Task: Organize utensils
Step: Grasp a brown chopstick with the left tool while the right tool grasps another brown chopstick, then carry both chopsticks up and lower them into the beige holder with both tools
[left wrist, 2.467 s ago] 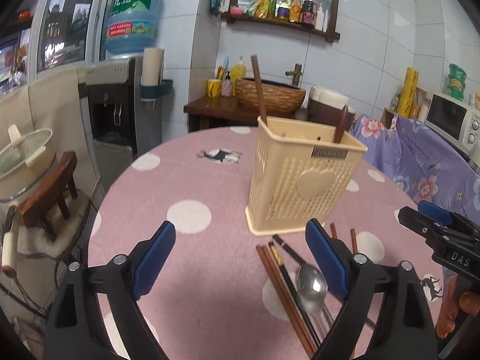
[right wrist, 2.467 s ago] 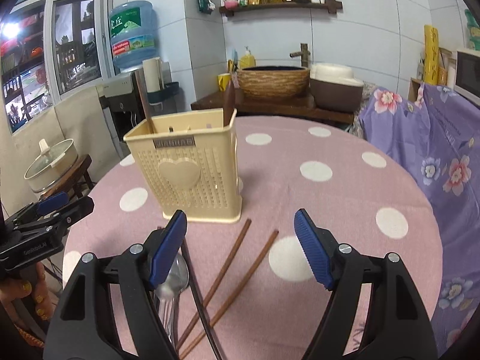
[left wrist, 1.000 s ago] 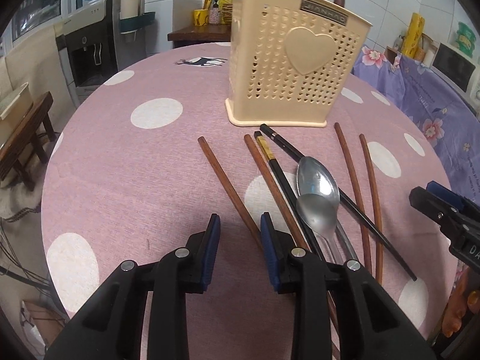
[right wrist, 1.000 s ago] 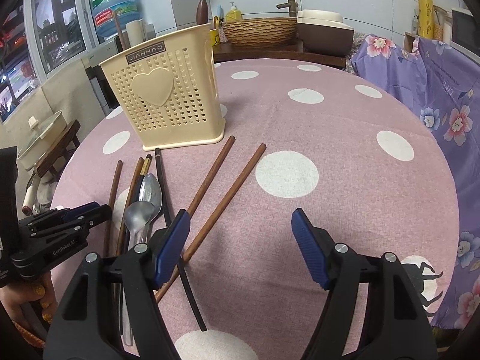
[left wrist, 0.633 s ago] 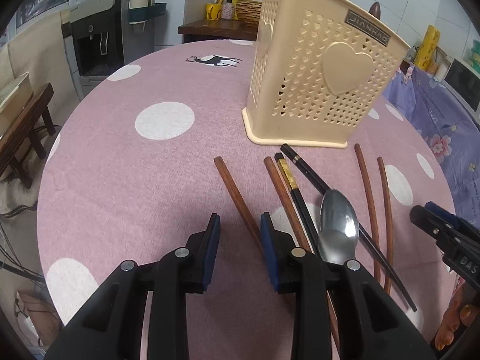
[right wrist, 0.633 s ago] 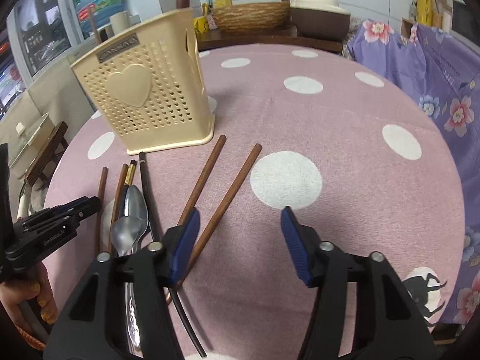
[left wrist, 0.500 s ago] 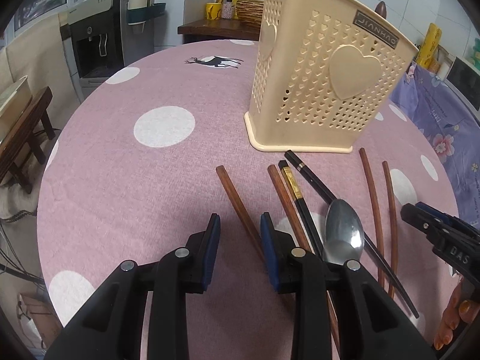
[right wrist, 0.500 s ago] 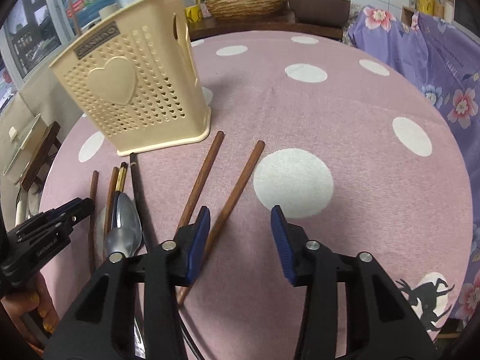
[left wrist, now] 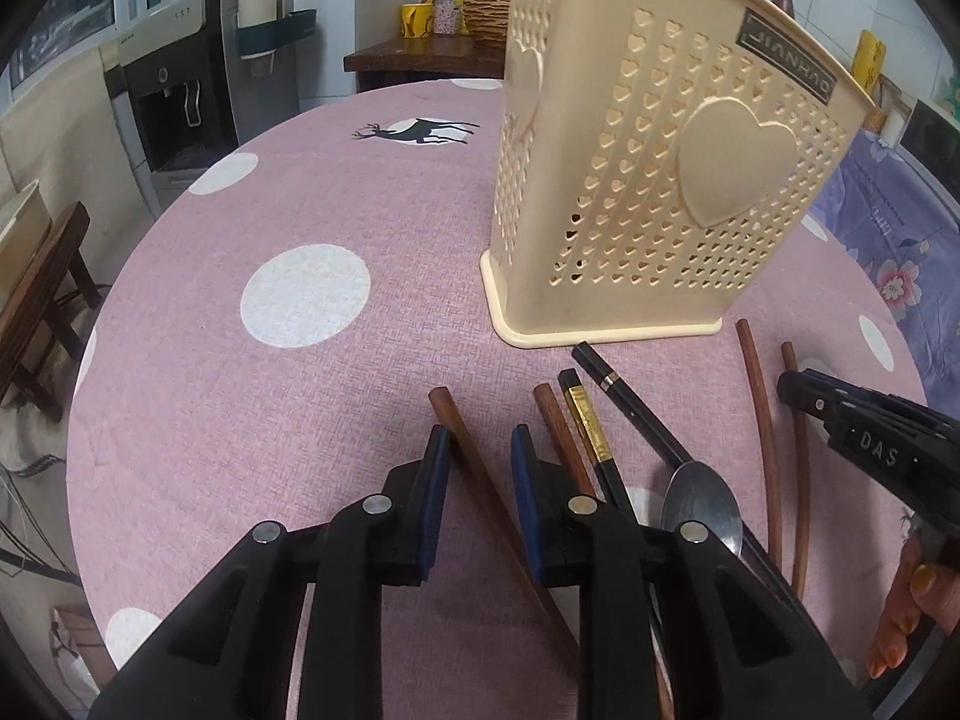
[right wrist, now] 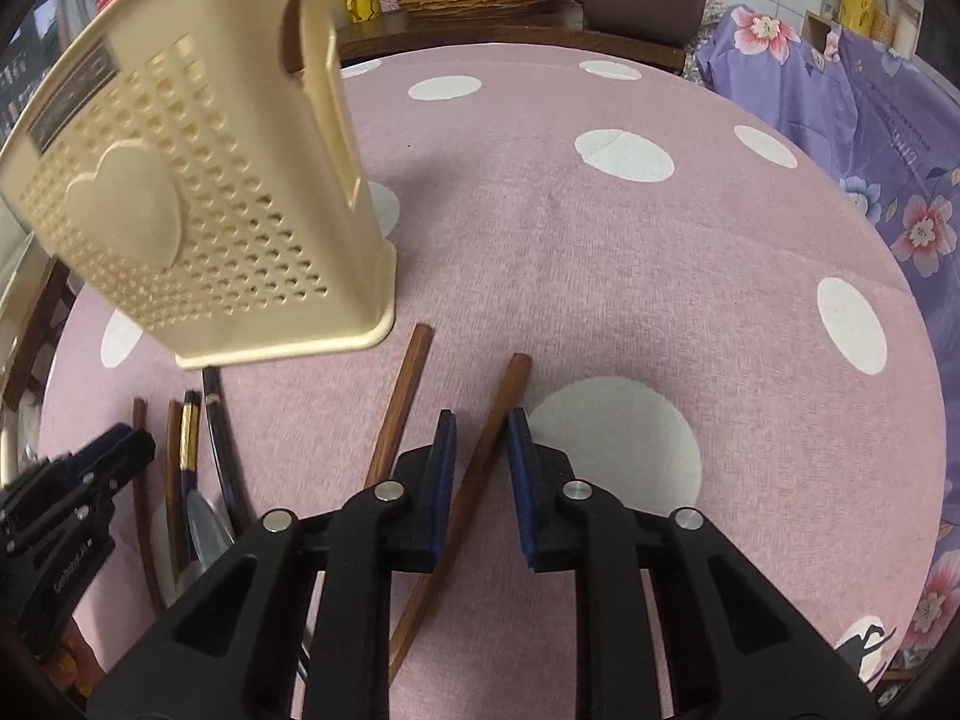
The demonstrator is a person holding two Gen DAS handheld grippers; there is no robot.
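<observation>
We now have both tools lowered over the loose utensils, where a second ago they stood further back and the right one gaped wide. Our left tool (left wrist: 477, 462) is closing around the leftmost reddish-brown wooden chopstick (left wrist: 480, 474), which runs between its blue pads with a sliver of gap visible on one side, so we judge it not yet clamped. Our right tool (right wrist: 480, 462) is closing too, straddling the rightmost brown wooden chopstick (right wrist: 480, 462) of the pair by the white dot; the stick lies between the pads, apparently untouched. That suggests two chopsticks are about to be lifted at once toward the cream perforated plastic utensil basket with the raised heart (left wrist: 660, 180), which stands upright on the round table with the pink polka-dot cloth (left wrist: 300, 210), just beyond the stick tips. Still flat on the cloth are another brown chopstick (left wrist: 564, 438), a black chopstick with a gold band (left wrist: 591, 438), a plain black chopstick (left wrist: 636, 414) and a steel spoon (left wrist: 699, 504). The tool bodies hide the lower halves of both straddled sticks and the spoon's handle, the right view is blurred near the basket, and the basket's inside cannot be seen.
</observation>
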